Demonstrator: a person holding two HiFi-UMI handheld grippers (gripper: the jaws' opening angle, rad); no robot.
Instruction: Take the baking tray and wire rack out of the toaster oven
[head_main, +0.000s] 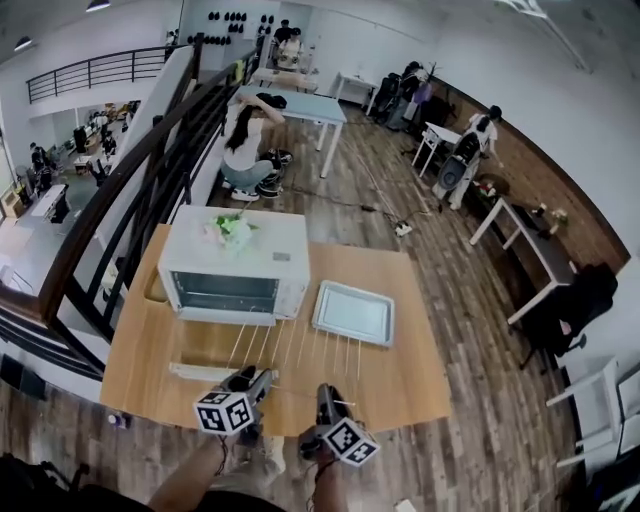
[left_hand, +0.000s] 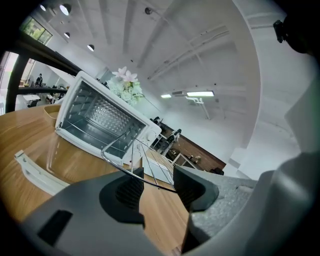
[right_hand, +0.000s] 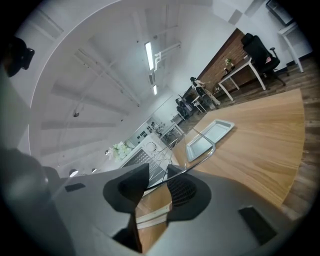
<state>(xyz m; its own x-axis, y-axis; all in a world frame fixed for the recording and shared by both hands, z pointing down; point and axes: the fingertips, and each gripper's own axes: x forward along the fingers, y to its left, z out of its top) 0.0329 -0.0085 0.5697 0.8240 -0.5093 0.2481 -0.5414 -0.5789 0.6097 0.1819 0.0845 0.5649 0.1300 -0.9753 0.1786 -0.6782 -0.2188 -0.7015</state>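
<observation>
Wire rack (head_main: 300, 345) in left tongs (head_main: 267, 377), right tongs (head_main: 325, 391)

The toaster oven (head_main: 235, 265) stood on the tabletop (head_main: 400, 385) to my left, the baking tray (head_main: 353, 313) right of it, the wire rack (head_main: 300, 350) before both.

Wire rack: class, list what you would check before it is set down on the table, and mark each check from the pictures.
1. Left gripper shut on the wire rack: ok.
2. Right gripper shut on it: ok.
3. Rack fully out of the toaster oven: ok.
4. Baking tray already out, lying flat on the table to the right of the oven: ok.
5. Rack clear of the open oven door: cannot tell.
6. Rack held level: cannot tell.
</observation>
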